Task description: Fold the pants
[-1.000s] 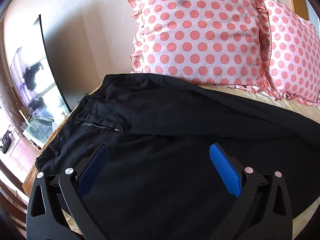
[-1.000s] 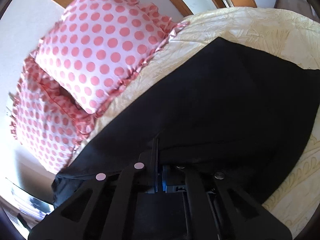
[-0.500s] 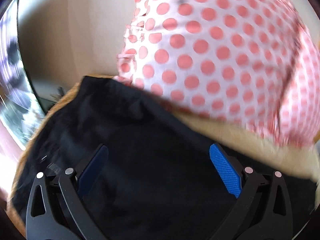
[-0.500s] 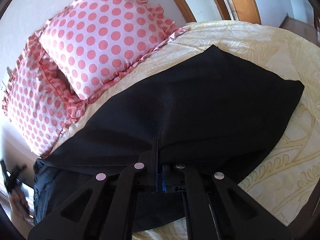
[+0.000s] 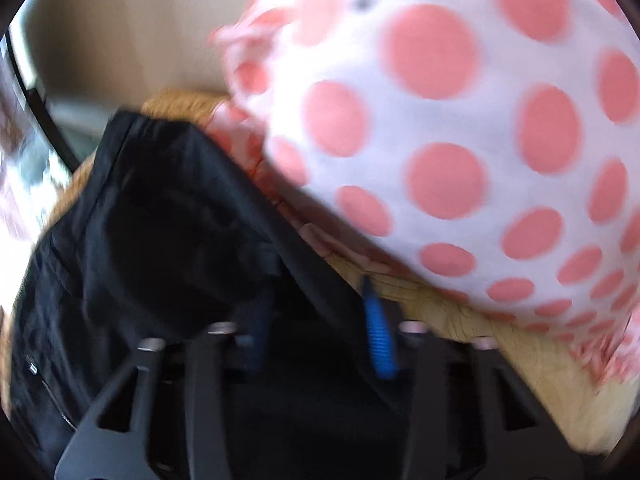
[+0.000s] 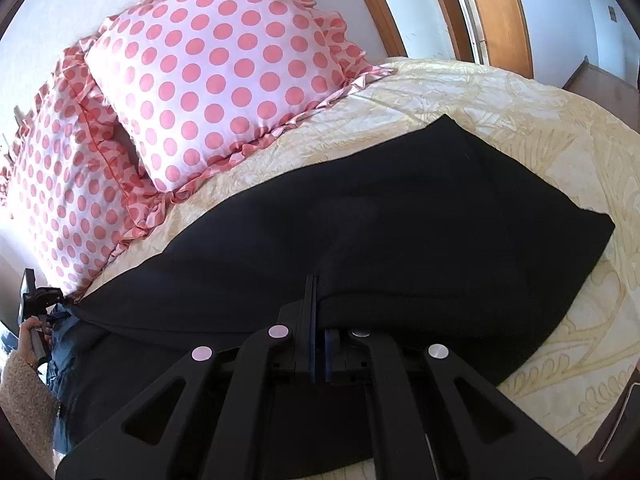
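Yellow bed (image 6: 460,92) holds black pants (image 6: 400,240) beside spotty pillows (image 6: 224,68). Right gripper (image 6: 320,312) pinches the pants tight. Left gripper (image 5: 316,320) has narrow jaws around the pants' edge.

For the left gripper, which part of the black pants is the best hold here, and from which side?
The far waistband edge beside the polka-dot pillow. The black pants rise into a ridge there, so the left gripper can straddle it, approaching from the near side. Its fingers already flank that ridge, partly closed; blur hides contact.
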Motion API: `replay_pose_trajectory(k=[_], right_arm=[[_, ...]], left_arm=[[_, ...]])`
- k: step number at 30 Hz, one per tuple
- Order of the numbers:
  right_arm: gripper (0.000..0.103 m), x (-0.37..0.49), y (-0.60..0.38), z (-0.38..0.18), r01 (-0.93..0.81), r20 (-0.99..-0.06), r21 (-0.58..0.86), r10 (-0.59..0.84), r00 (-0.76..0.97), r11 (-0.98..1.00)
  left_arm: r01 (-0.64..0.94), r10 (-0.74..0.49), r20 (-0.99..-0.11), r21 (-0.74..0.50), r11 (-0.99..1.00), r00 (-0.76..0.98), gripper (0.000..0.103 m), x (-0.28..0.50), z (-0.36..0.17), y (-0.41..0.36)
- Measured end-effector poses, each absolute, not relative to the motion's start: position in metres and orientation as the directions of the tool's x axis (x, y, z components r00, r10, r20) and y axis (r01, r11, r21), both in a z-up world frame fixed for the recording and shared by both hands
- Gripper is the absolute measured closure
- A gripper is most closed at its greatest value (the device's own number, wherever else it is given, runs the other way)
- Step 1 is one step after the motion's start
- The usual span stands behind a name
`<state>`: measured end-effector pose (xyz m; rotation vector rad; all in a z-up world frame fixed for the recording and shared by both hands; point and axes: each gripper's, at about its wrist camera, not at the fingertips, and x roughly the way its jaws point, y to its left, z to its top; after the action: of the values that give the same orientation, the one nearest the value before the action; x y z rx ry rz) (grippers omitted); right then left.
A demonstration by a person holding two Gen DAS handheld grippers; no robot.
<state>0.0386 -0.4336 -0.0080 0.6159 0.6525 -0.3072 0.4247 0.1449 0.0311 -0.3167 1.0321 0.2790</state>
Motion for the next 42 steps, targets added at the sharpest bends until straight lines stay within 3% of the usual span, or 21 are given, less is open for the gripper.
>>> replay_pose_trajectory(k=[3, 5, 8, 16, 20, 24, 31, 33, 35, 37, 39, 42], right_arm=[[0.101, 0.042, -0.437, -0.005, 0.441, -0.636, 0.448, -0.070, 0.769, 0.778], [0.101, 0.045, -0.441, -0.001, 0.433, -0.626, 0.457, -0.065, 0.777, 0.777], [0.101, 0.047, -0.448, 0.011, 0.420, -0.608, 0.461, -0.067, 0.791, 0.782], [0.101, 0.022, -0.466, 0.047, 0.395, -0.535, 0.485, -0.093, 0.840, 0.780], [0.101, 0.004, -0.466, 0.041, 0.412, -0.553, 0.469, -0.104, 0.827, 0.781], [0.101, -0.006, -0.468, 0.019, 0.441, -0.610, 0.465, -0.083, 0.788, 0.768], [0.101, -0.014, -0.467, -0.001, 0.468, -0.662, 0.442, -0.074, 0.746, 0.765], [0.100, -0.015, -0.466, -0.003, 0.467, -0.667, 0.442, -0.068, 0.742, 0.766], [0.097, -0.015, -0.466, -0.004, 0.463, -0.674, 0.451, -0.049, 0.737, 0.763], [0.088, -0.016, -0.470, -0.006, 0.464, -0.678, 0.486, -0.016, 0.735, 0.741], [0.070, -0.021, -0.474, -0.007, 0.453, -0.659, 0.531, 0.013, 0.752, 0.716], [0.062, -0.028, -0.483, -0.005, 0.446, -0.627, 0.585, 0.030, 0.778, 0.677]], left_arm=[[-0.403, -0.006, -0.849, -0.258, 0.878, 0.529, 0.091, 0.407, 0.033, 0.165], [-0.390, -0.020, -0.827, -0.287, 0.875, 0.562, 0.093, 0.386, 0.043, 0.171], [-0.349, -0.012, -0.785, -0.289, 0.892, 0.620, 0.093, 0.346, 0.069, 0.174], [-0.249, 0.047, -0.634, -0.234, 0.940, 0.772, 0.093, 0.147, 0.132, 0.161], [-0.283, 0.102, -0.617, -0.203, 0.937, 0.780, 0.093, 0.074, 0.111, 0.158], [-0.335, 0.133, -0.662, -0.187, 0.924, 0.738, 0.093, 0.029, 0.062, 0.155], [-0.365, 0.165, -0.685, -0.157, 0.918, 0.709, 0.094, 0.019, 0.022, 0.160], [-0.357, 0.190, -0.670, -0.120, 0.926, 0.717, 0.090, 0.018, 0.026, 0.151], [-0.343, 0.214, -0.644, -0.080, 0.936, 0.735, 0.080, 0.012, 0.034, 0.141], [-0.330, 0.236, -0.615, -0.042, 0.943, 0.752, 0.058, 0.006, 0.042, 0.131], [-0.307, 0.246, -0.580, -0.008, 0.952, 0.777, 0.047, 0.001, 0.051, 0.117], [-0.231, 0.202, -0.555, 0.017, 0.973, 0.807, 0.041, 0.004, 0.061, 0.095]])
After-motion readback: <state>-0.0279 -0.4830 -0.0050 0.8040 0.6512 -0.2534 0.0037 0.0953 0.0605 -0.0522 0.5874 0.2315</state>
